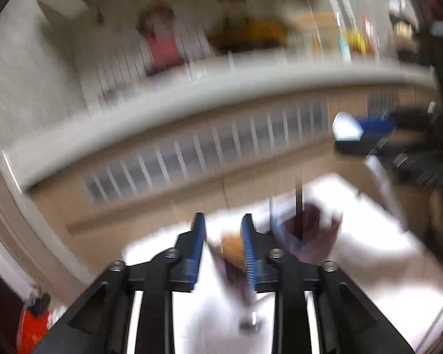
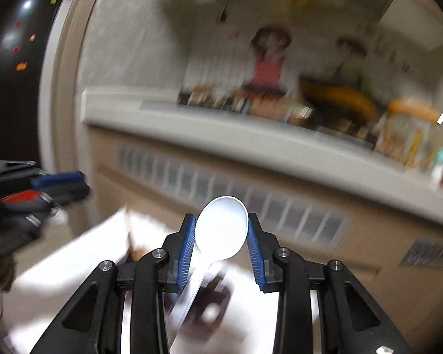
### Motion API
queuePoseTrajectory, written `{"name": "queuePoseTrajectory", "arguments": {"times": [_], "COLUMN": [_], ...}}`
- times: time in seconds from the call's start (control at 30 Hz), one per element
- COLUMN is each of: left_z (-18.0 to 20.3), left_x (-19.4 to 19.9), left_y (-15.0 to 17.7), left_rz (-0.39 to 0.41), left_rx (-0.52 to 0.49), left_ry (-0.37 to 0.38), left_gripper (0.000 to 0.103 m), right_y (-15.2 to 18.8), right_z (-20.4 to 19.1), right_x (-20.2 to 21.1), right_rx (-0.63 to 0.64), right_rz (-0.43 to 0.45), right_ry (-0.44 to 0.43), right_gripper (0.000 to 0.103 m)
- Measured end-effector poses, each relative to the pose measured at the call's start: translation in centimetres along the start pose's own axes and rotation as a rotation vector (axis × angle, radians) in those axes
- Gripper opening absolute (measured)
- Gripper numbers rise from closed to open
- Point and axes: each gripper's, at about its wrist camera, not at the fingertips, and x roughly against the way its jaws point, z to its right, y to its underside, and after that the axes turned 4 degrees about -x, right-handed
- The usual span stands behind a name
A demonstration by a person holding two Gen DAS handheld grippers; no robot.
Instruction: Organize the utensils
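My right gripper point(image 2: 221, 230) is shut on a white plastic spoon point(image 2: 221, 230), its bowl clamped between the blue pads, the handle pointing down toward a blurred purple holder point(image 2: 209, 303) on the white table. In the left wrist view, my left gripper point(image 1: 223, 236) is open with nothing between its pads. It hovers over a purple utensil holder point(image 1: 307, 230) with an orange-brown item point(image 1: 231, 246) and thin upright utensils in it. The right gripper with the spoon shows at the right of that view point(image 1: 347, 126). The left gripper shows at the left of the right wrist view point(image 2: 59, 183).
A white table surface point(image 1: 369, 253) lies below both grippers. Behind it runs a beige wall unit with a vent grille point(image 1: 206, 153) and a white ledge point(image 2: 251, 135) with blurred toys and clutter. Both views are motion-blurred.
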Motion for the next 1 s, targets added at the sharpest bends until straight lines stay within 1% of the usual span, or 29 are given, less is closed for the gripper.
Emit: {"name": "queuePoseTrajectory", "arguments": {"times": [0.07, 0.1, 0.17, 0.23, 0.3, 0.33, 0.37, 0.4, 0.5, 0.53, 0.6, 0.67, 0.73, 0.8, 0.87, 0.93, 1.0], "left_z": [-0.2, -0.5, -0.8, -0.9, -1.2, -1.6, -2.0, -2.3, -2.7, -2.5, -1.7, 0.0, 1.2, 1.7, 1.8, 1.5, 0.6], "left_x": [-2.9, -4.5, -6.6, -8.2, -9.3, -9.8, -9.9, -10.0, -10.5, -10.7, -10.7, -11.0, -10.9, -10.4, -9.6, -8.7, -8.5], "left_y": [3.7, 5.7, 8.7, 11.1, 12.6, 13.2, 13.4, 13.3, 13.0, 13.0, 12.6, 12.0, 11.7, 11.7, 11.8, 12.5, 13.1], "left_rz": [-0.141, -0.224, -0.339, -0.421, -0.47, -0.485, -0.468, -0.462, -0.46, -0.465, -0.461, -0.458, -0.459, -0.454, -0.446, -0.446, -0.454], "left_rx": [0.092, 0.172, 0.306, 0.395, 0.472, 0.524, 0.565, 0.588, 0.656, 0.672, 0.658, 0.628, 0.578, 0.547, 0.539, 0.546, 0.558], "left_ry": [0.054, 0.09, 0.137, 0.153, 0.138, 0.142, 0.142, 0.138, 0.139, 0.135, 0.14, 0.198, 0.224, 0.204, 0.184, 0.175, 0.18], "left_gripper": [0.034, 0.034, 0.034, 0.034, 0.035, 0.036, 0.038, 0.043, 0.051, 0.052, 0.054, 0.055, 0.055, 0.057, 0.059, 0.061, 0.062], "right_y": [2.8, 4.2, 7.3, 10.3, 12.7, 13.5, 14.6, 15.4, 17.1, 17.3, 18.0, 18.3, 18.8, 18.6, 18.4, 17.7, 17.0], "right_z": [-1.1, -1.6, -2.6, -3.3, -4.0, -4.1, -4.2, -4.3, -4.2, -4.2, -3.9, -3.6, -3.2, -2.7, -2.6, -2.3, -2.8], "right_x": [-0.8, -1.1, -1.8, -2.7, -3.6, -3.8, -3.9, -4.1, -4.4, -4.4, -4.2, -4.2, -4.7, -5.4, -5.8, -6.1, -7.1], "right_rx": [0.022, 0.034, 0.054, 0.065, 0.08, 0.085, 0.091, 0.092, 0.074, 0.068, 0.055, 0.054, 0.069, 0.076, 0.073, 0.043, 0.024], "right_rz": [-0.083, -0.118, -0.189, -0.256, -0.309, -0.324, -0.343, -0.36, -0.398, -0.403, -0.415, -0.424, -0.458, -0.48, -0.478, -0.454, -0.46], "right_ry": [-0.037, -0.047, -0.07, -0.074, -0.071, -0.07, -0.072, -0.076, -0.089, -0.09, -0.09, -0.085, -0.084, -0.083, -0.078, -0.111, -0.183], "right_gripper": [0.032, 0.032, 0.032, 0.032, 0.032, 0.032, 0.032, 0.032, 0.032, 0.032, 0.032, 0.033, 0.034, 0.038, 0.053, 0.055, 0.055]}}
